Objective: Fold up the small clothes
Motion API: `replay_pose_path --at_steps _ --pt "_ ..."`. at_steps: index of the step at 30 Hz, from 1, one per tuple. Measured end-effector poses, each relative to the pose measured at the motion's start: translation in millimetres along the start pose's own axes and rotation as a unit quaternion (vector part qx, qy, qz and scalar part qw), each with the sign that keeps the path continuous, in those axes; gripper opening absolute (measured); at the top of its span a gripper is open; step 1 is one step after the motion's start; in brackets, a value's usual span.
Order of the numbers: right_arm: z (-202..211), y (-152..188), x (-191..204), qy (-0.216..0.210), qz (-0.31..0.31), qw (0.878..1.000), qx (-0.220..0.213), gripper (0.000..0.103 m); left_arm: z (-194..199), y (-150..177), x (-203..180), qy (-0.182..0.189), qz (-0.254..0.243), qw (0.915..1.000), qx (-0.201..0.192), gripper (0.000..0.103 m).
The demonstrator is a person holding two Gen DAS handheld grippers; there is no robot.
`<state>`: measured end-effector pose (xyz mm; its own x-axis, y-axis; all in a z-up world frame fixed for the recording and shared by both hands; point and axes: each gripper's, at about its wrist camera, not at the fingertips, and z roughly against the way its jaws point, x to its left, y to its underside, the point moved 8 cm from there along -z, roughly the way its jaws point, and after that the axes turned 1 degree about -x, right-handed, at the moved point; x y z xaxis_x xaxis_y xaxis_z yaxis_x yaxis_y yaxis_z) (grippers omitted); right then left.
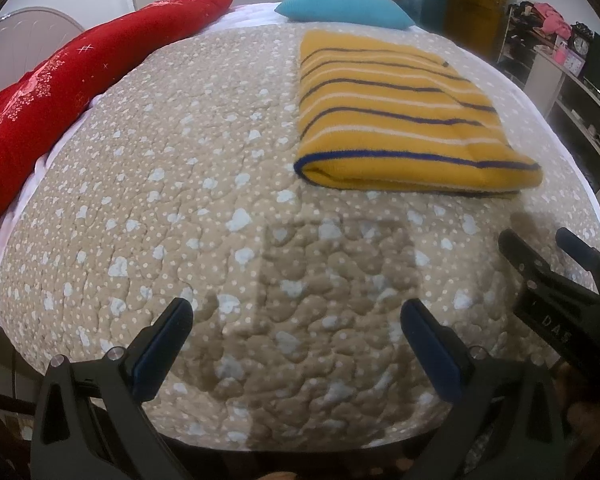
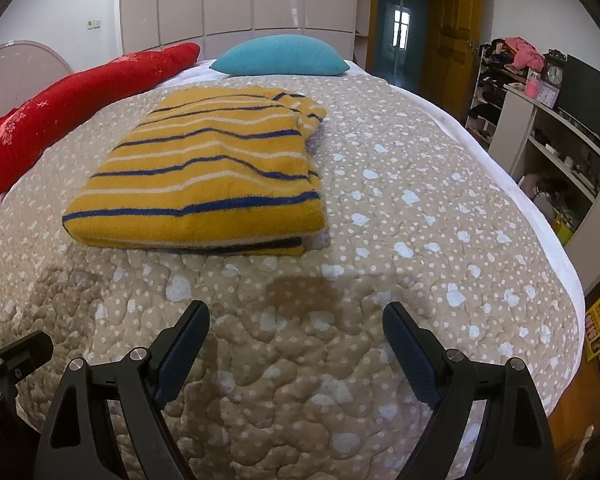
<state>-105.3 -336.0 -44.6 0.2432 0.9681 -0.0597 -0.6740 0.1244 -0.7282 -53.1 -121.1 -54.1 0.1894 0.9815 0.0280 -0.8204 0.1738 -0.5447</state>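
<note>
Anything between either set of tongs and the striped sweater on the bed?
Nothing visible. Both the left tongs and the right tongs are open and empty, short of the folded striped sweater. Only bare quilt lies between them and its near edge. The teal pillow and red blanket sit beyond or beside it.

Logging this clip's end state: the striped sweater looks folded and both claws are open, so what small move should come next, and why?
Probably just hold both claws back and end the step. The yellow striped sweater already lies as a flat folded rectangle on the quilt, its near folded edge even. The left claw and right claw are open, empty and short of it. At most, nudge in the loose collar corner on its far right.
</note>
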Motion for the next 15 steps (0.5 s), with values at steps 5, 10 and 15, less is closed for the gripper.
replay_pose_path --at_steps 5,10,15 --pt "0.2 -0.1 0.7 -0.001 0.001 1.000 0.000 0.091 -3.0 1.0 2.8 -0.003 0.004 1.0000 0.003 0.103" --pt "0.8 -0.4 2.3 -0.001 0.004 1.000 -0.003 0.091 -6.6 2.6 5.4 0.000 0.006 0.9999 0.010 0.103" --pt "3.1 -1.3 5.1 0.002 0.013 1.000 -0.009 0.091 -9.4 3.7 8.2 0.003 0.008 0.9999 0.015 0.103"
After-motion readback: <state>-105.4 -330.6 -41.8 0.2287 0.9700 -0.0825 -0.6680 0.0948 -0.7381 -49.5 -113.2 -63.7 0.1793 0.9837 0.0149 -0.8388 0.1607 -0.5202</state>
